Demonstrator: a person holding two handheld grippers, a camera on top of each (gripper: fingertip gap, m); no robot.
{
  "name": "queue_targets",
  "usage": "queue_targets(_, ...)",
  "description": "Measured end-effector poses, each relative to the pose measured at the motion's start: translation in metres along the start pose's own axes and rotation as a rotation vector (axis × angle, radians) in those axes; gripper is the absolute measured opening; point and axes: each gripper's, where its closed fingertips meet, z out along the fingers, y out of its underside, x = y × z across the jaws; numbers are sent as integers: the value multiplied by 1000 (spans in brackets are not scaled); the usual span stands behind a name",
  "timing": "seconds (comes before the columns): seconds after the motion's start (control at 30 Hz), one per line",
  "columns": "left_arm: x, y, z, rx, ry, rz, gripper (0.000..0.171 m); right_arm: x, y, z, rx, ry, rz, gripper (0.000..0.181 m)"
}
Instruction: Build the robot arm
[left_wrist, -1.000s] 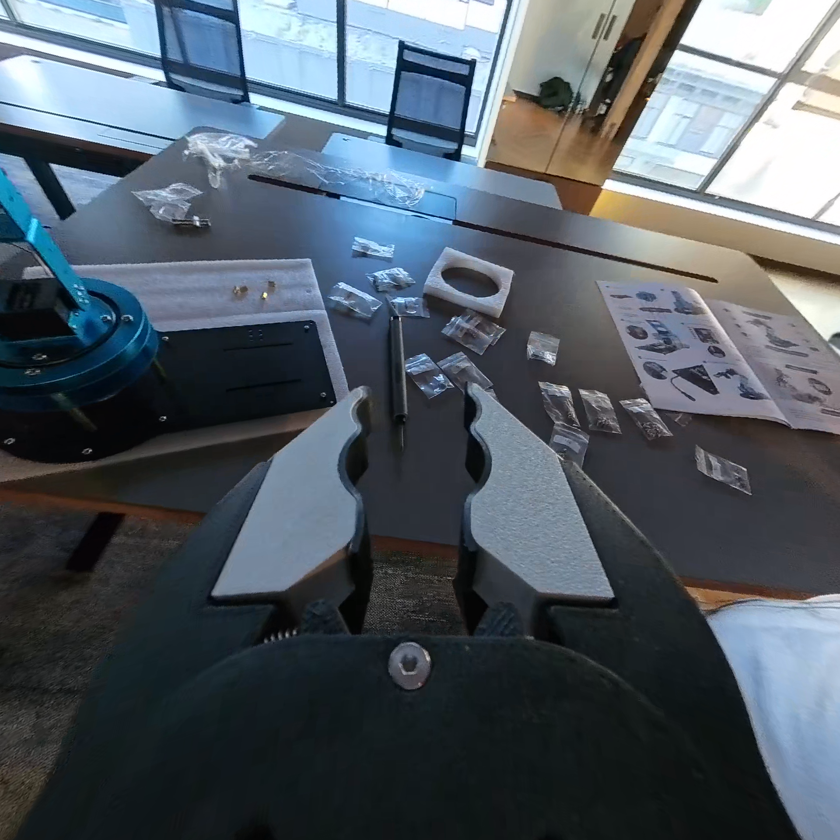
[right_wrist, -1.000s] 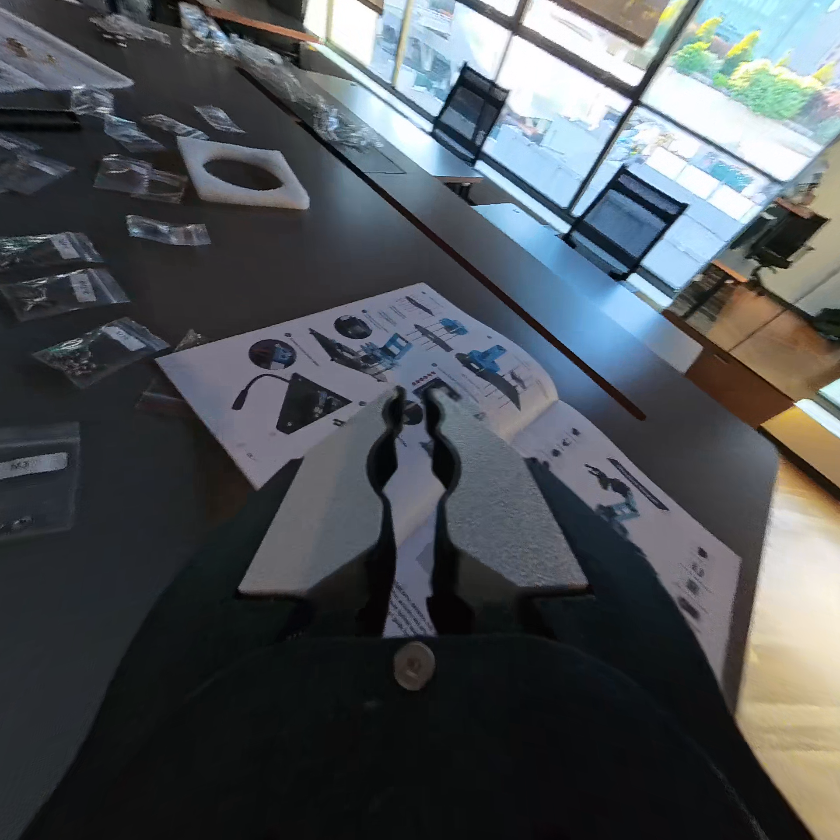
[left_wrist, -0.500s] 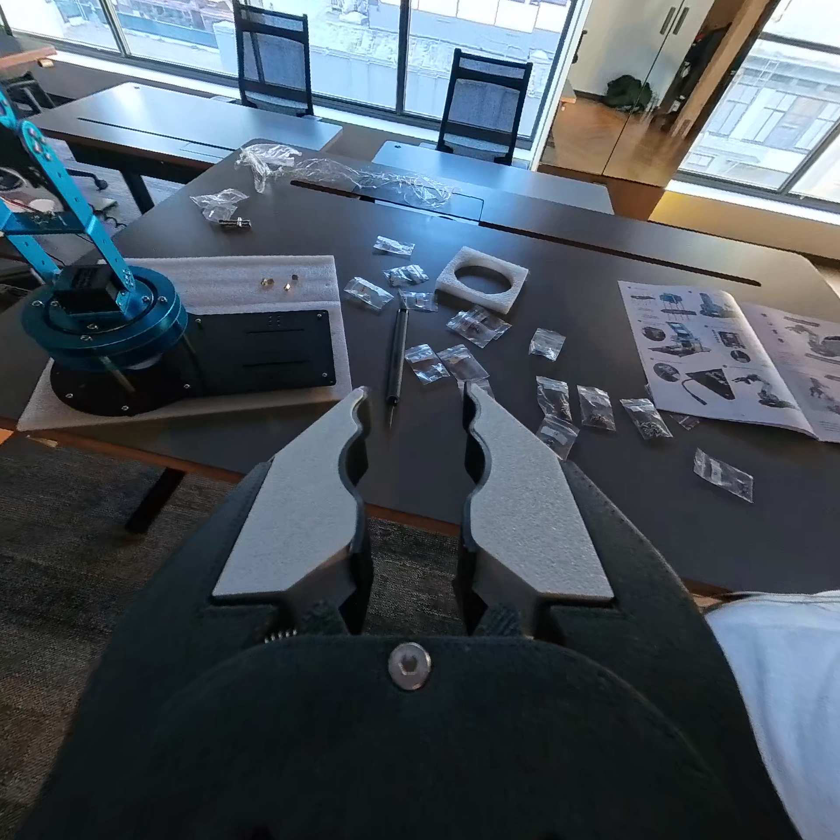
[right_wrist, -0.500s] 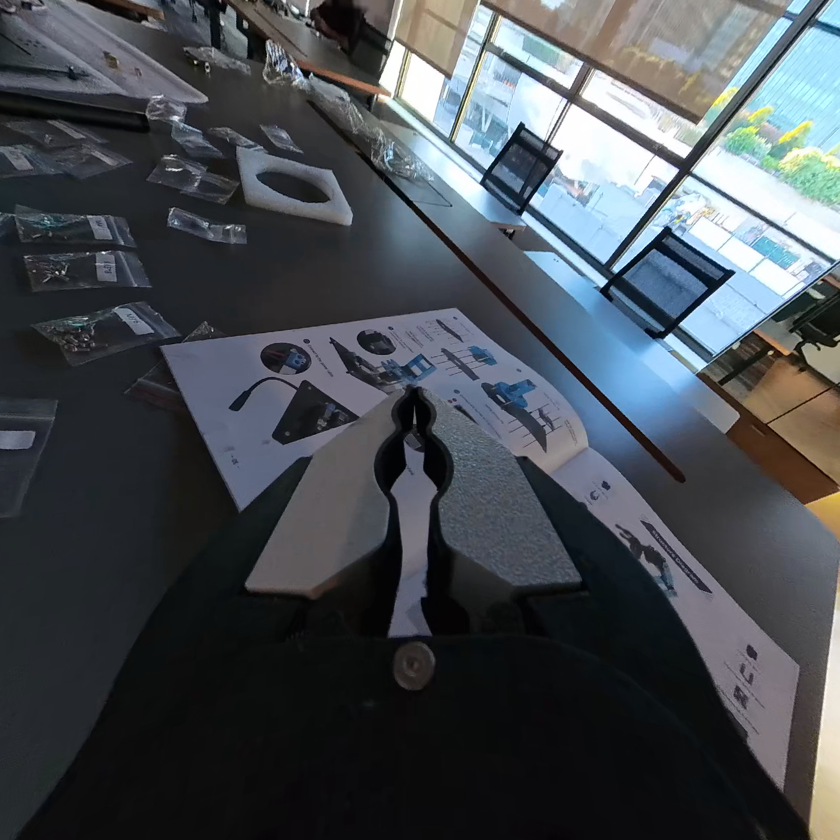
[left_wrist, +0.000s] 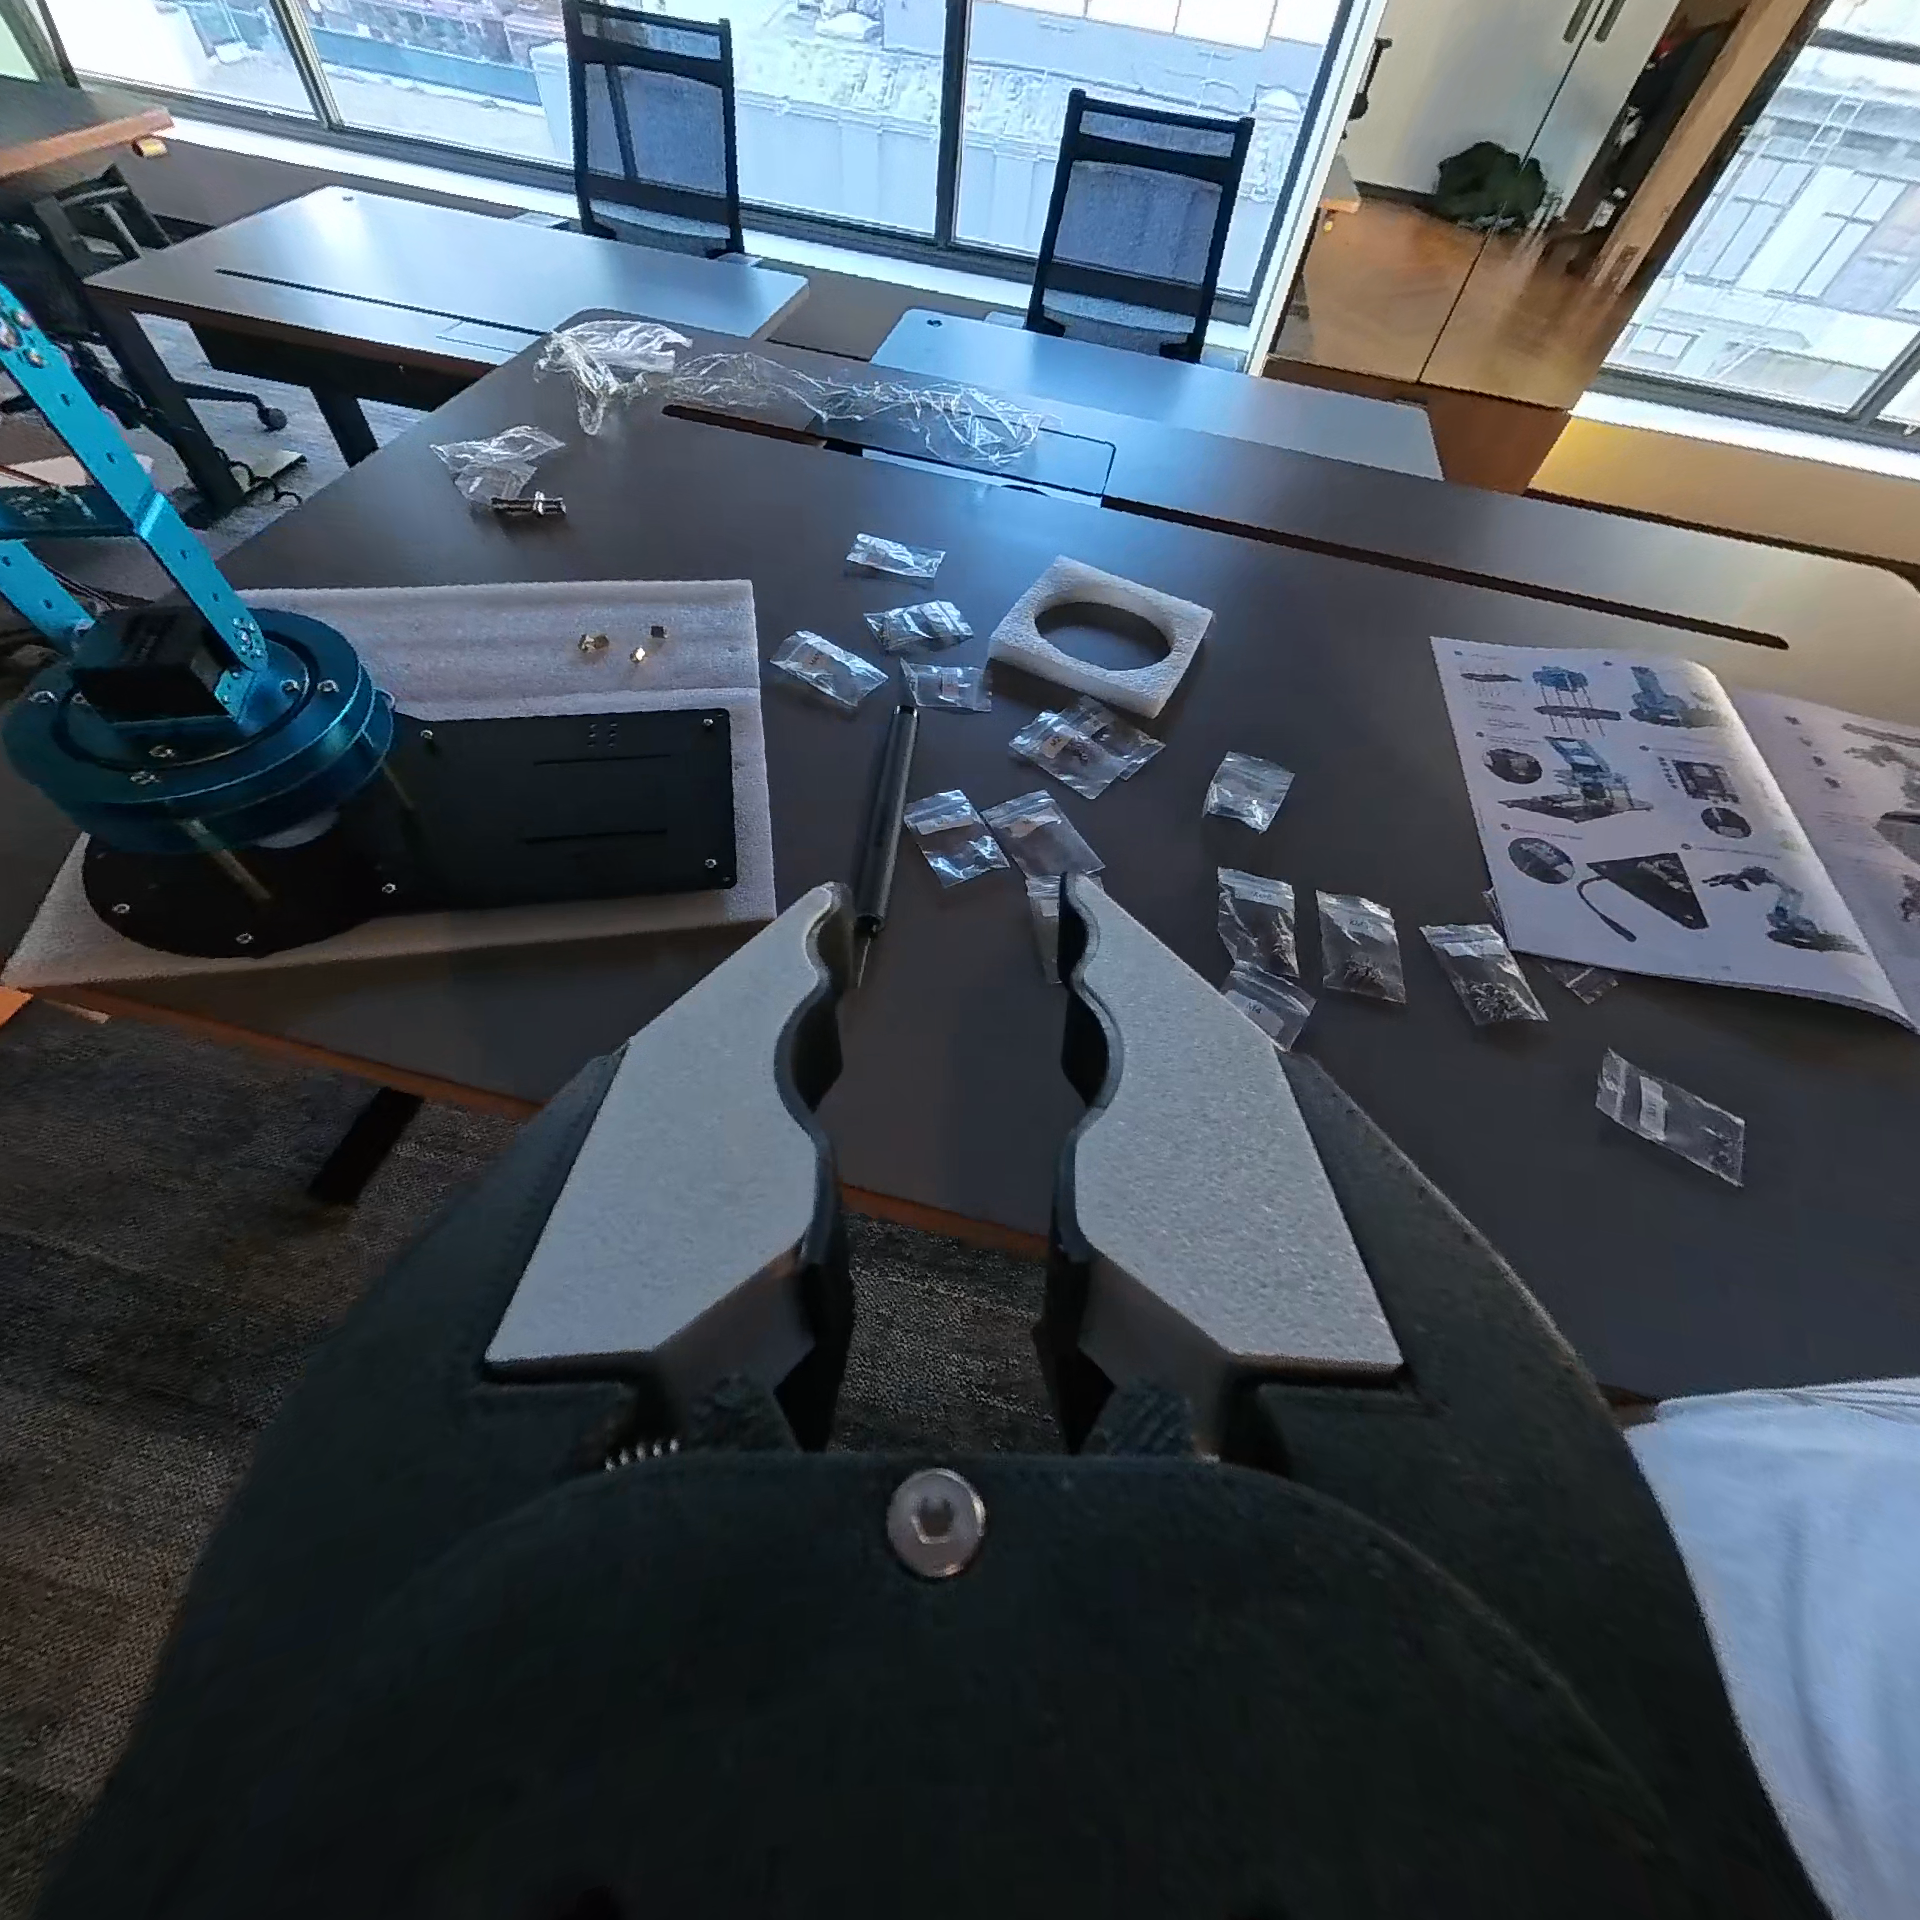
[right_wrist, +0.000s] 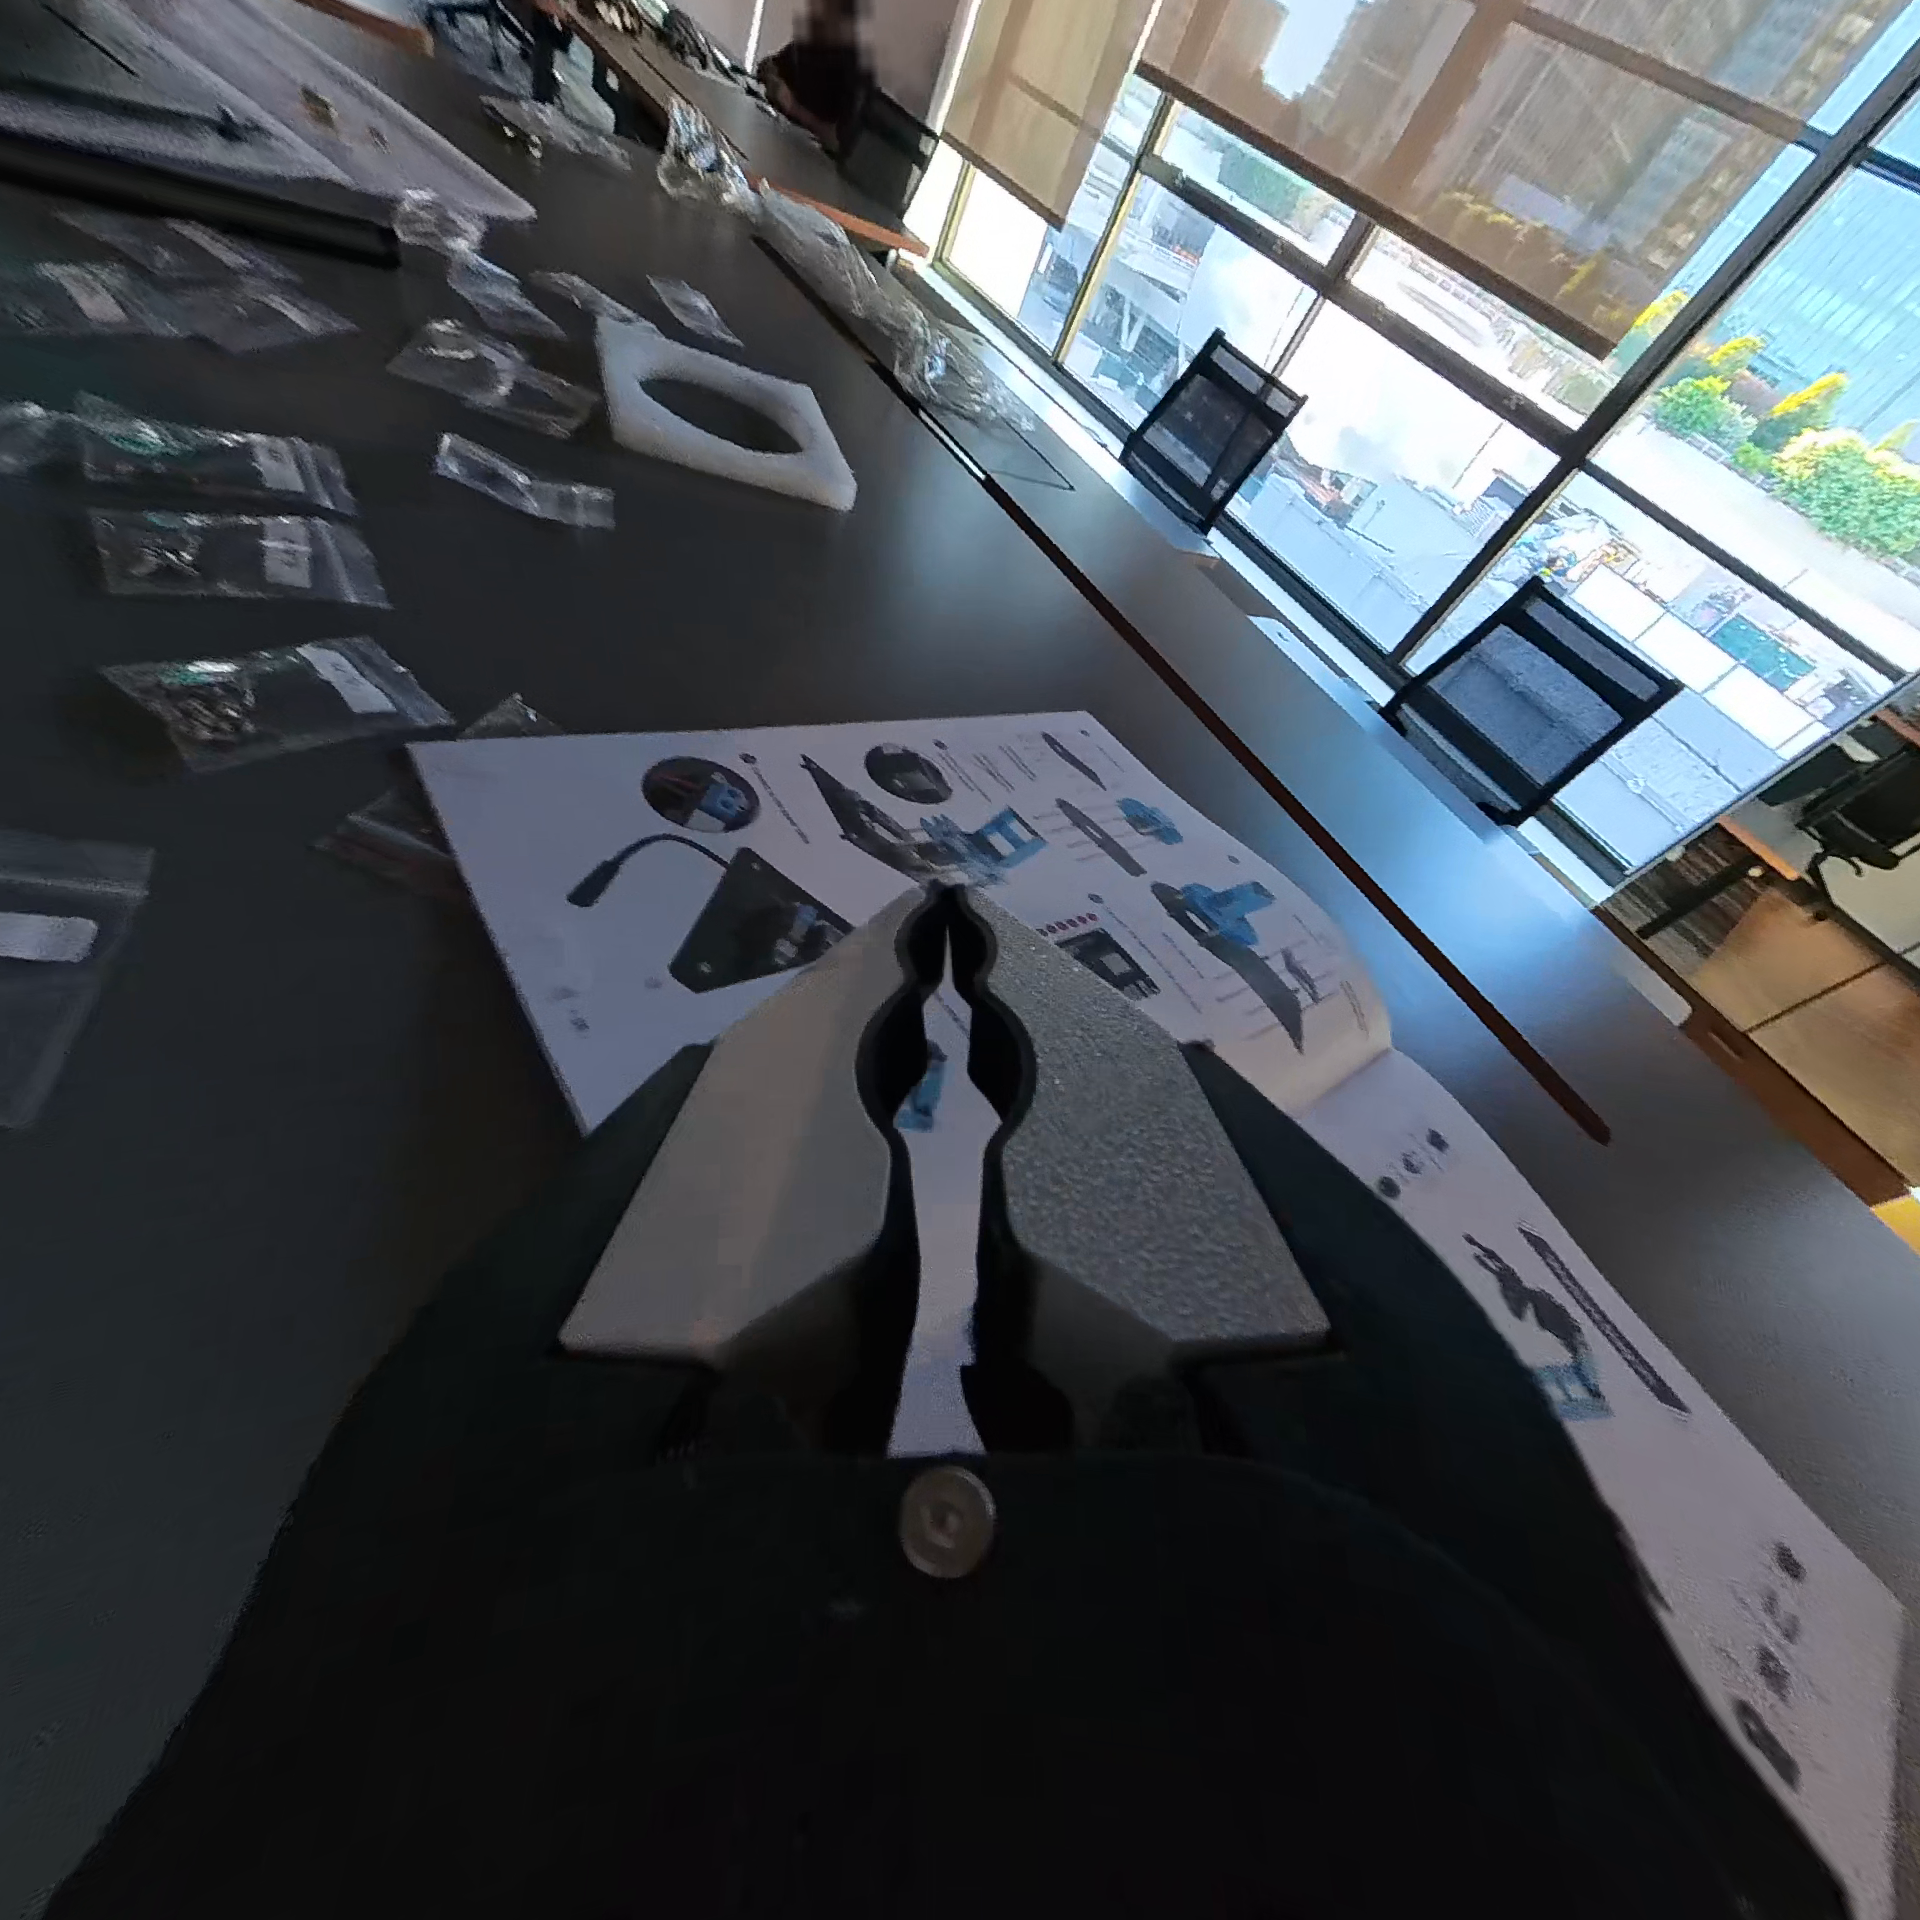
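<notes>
Grey left gripper (left_wrist: 948, 914) hangs apart above the screwdriver (left_wrist: 883, 821); right gripper (right_wrist: 948, 902), tips together, empty, hovers over the booklet (right_wrist: 727, 831).

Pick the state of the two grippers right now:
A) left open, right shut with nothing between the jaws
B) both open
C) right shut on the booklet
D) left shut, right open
A: the left gripper has a wide gap between its jaws and hangs above the near table edge by the black screwdriver, while the right gripper has its jaws meeting at the tips above the open booklet, holding nothing.
</notes>
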Motion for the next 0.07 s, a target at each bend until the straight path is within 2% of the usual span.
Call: queue_targets(0.07,1,0,0,5,-3,-3,37,-6,-2,2,13,-17,4,0)
